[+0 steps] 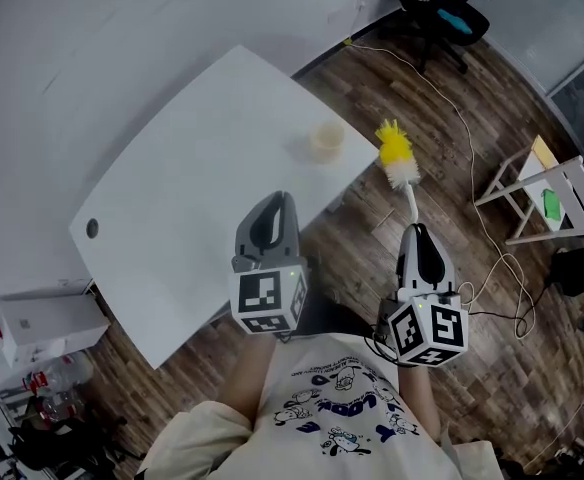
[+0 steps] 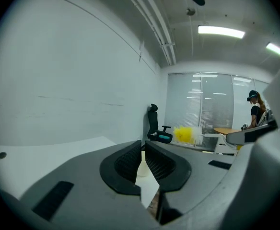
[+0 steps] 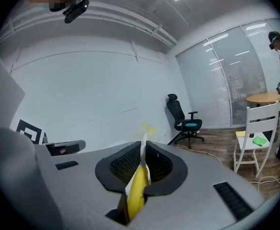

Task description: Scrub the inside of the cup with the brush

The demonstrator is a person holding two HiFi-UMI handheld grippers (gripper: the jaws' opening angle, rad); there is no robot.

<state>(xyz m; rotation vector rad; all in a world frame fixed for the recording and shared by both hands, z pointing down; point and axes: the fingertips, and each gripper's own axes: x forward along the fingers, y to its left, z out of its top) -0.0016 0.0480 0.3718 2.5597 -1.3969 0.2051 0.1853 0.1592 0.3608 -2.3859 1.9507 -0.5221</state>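
A cream cup [image 1: 326, 141] stands upright near the far right edge of the white table [image 1: 172, 198]. My right gripper [image 1: 415, 230] is off the table over the wood floor and shut on the brush's handle [image 3: 138, 190]. The brush's yellow and white bristle head [image 1: 396, 155] points up and away, just right of the cup and apart from it. Its bristles [image 2: 184, 133] also show in the left gripper view. My left gripper [image 1: 280, 200] hovers over the table's near edge, short of the cup. Its jaws are together and hold nothing.
A black office chair [image 1: 442, 8] stands at the far side. A white folding chair [image 1: 552, 193] with a green item is on the right. A cable [image 1: 467, 138] trails across the floor. The table has a grommet hole [image 1: 92, 228] at left. A person [image 2: 256, 110] stands far off.
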